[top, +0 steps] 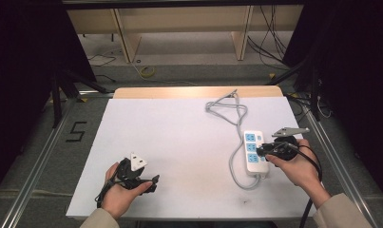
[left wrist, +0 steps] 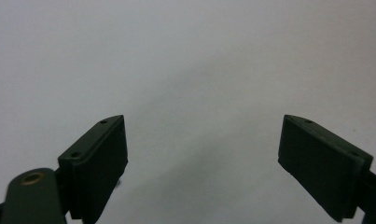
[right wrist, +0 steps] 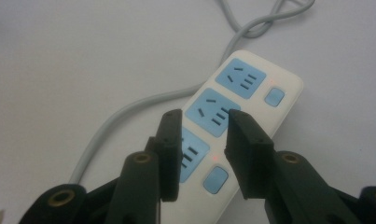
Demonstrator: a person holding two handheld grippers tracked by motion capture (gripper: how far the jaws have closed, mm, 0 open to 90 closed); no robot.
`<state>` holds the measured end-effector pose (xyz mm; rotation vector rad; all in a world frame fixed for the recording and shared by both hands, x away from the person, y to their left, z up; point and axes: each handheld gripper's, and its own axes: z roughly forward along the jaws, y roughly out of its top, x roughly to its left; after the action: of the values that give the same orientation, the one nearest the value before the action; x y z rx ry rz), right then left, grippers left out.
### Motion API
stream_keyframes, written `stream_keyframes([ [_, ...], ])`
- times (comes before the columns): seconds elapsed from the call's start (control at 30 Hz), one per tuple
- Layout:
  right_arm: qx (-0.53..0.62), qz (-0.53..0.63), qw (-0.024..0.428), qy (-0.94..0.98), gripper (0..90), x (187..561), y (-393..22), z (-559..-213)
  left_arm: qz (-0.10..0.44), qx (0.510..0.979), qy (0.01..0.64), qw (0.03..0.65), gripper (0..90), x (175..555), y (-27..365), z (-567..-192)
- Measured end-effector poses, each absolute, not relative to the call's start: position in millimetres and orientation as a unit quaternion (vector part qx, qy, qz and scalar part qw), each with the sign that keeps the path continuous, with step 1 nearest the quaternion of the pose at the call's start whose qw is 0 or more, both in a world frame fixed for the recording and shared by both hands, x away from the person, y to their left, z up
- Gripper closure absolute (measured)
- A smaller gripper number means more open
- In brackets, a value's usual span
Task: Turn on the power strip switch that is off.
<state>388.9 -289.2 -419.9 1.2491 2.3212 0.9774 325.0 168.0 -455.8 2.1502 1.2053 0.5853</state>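
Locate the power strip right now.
In the high view the power strip lies flat on the right side of the white table, directly under the right gripper, with its grey cable looping off toward the table's far edge.

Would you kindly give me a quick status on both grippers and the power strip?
Left gripper open, empty, over bare table. Right gripper part open, empty, above power strip. Strip flat, cord looping beside it. Nothing in the way.
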Motion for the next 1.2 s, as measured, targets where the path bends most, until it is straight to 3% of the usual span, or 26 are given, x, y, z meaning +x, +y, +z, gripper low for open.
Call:
stream_keyframes([
  [0.83, 0.389, 0.401, 0.162, 0.814, 43.3, 360.4, -294.7, -427.9, 0.221, 0.809, 0.456, 0.299, 15.2, 324.0, 169.7, -455.8],
  [1.2, 0.385, 0.427, 0.169, 0.801, 39.4, 346.0, -302.8, -435.6, 0.221, 0.81, 0.454, 0.298, 15.2, 323.4, 169.5, -455.7],
])
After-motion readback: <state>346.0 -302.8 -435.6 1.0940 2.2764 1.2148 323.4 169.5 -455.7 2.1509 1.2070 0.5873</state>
